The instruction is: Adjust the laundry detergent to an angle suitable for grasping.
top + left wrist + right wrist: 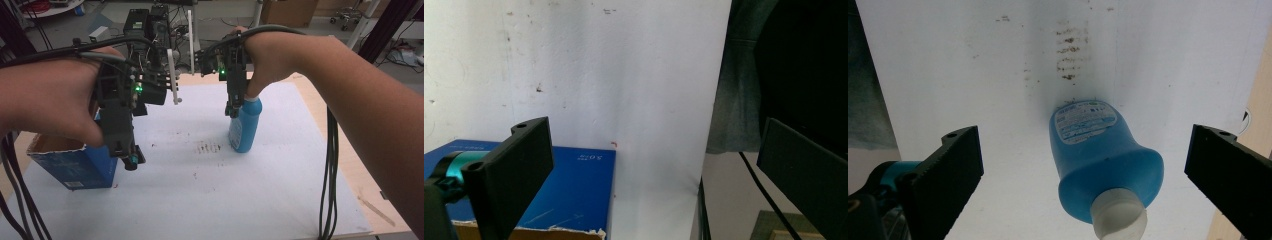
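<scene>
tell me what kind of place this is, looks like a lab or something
Most likely a robotics or electronics lab. Black equipment boxes with tangled cables stand behind the table, a wheeled cart sits on the floor beyond, and the worktop is a stained white sheet holding a blue bottle and a blue box.

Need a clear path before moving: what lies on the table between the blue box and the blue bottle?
Nothing solid: between the blue box and the blue bottle the high view shows bare white sheet with dark smudges.
</scene>
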The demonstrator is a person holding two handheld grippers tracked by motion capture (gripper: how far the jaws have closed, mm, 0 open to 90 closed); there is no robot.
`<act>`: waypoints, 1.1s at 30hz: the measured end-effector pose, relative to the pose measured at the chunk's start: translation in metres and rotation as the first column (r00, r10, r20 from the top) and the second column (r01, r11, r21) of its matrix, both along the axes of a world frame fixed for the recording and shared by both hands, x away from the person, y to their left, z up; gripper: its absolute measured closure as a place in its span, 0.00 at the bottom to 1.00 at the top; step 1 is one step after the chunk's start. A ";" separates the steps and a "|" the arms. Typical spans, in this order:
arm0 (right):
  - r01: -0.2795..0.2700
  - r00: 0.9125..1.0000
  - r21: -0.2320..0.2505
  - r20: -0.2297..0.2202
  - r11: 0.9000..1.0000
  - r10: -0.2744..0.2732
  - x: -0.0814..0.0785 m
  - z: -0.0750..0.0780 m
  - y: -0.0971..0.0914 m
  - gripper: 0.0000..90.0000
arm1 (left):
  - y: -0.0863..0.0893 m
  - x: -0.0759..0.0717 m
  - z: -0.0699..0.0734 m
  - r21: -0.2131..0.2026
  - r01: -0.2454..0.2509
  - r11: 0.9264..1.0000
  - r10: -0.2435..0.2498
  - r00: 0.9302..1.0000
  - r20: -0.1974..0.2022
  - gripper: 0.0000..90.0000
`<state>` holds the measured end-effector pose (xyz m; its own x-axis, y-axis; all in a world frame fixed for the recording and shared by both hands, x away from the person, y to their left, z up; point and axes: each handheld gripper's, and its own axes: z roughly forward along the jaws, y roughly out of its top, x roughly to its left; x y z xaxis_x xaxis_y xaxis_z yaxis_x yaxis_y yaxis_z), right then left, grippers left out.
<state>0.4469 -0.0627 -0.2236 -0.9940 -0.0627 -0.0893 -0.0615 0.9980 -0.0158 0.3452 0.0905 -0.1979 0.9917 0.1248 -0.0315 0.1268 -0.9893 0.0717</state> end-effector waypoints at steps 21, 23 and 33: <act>-0.002 1.000 -0.003 0.016 1.000 0.002 -0.002 0.002 -0.003 0.01 | -0.009 -0.002 -0.002 0.019 0.001 1.000 -0.001 1.000 -0.011 0.02; 0.001 1.000 -0.007 0.016 1.000 -0.001 -0.002 0.002 -0.004 0.01 | -0.009 -0.002 -0.002 0.015 0.000 1.000 0.000 1.000 -0.006 0.02; 0.002 1.000 -0.001 0.010 1.000 -0.002 0.002 0.001 -0.003 0.01 | -0.003 -0.002 -0.001 0.020 -0.013 1.000 0.013 1.000 0.004 0.02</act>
<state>0.4486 -0.0657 -0.2226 -0.9932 -0.0609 -0.0992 -0.0595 0.9981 -0.0172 0.3434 0.0870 -0.1990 0.9901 0.1379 -0.0249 0.1390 -0.9889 0.0521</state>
